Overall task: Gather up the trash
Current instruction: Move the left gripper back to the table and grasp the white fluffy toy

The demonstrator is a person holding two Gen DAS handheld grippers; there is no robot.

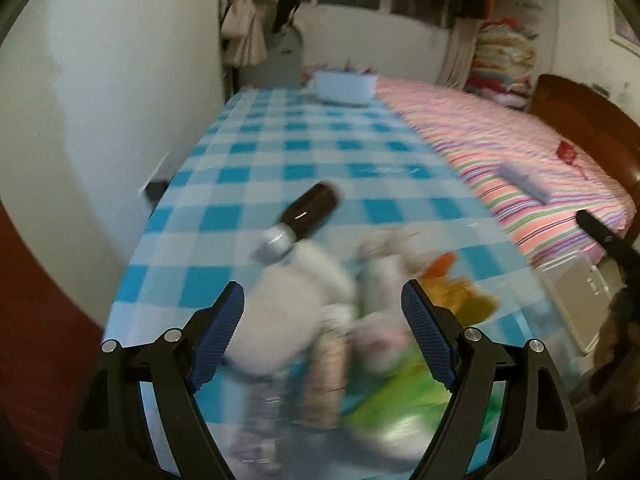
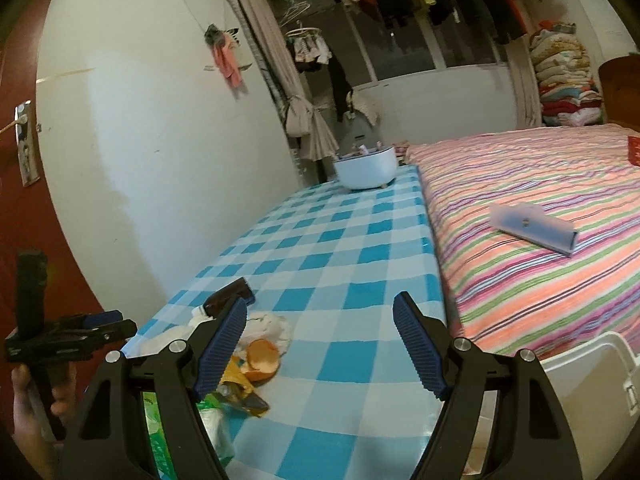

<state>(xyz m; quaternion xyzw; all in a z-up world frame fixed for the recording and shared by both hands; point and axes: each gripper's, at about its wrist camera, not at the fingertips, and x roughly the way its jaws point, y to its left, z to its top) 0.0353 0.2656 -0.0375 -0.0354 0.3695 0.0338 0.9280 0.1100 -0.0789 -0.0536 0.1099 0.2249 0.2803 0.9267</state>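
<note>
Left wrist view: left tongs (image 1: 322,320) spread wide, grasping nothing, poised over a blurred trash pile (image 1: 360,320) on the counter (image 1: 280,152) with the blue-checked cloth. Pile includes white crumpled tissue (image 1: 304,280), green wrapper (image 1: 400,400), orange peel (image 2: 262,358). Brown bottle (image 1: 312,210) with silver cap lies on its side just beyond the pile. Right tongs (image 2: 320,340) also released, empty, above the counter, right of the trash. White bowl (image 2: 366,170) at the far end. Striped bed (image 2: 540,220) alongside; white bin (image 2: 592,380) at the near right.
</note>
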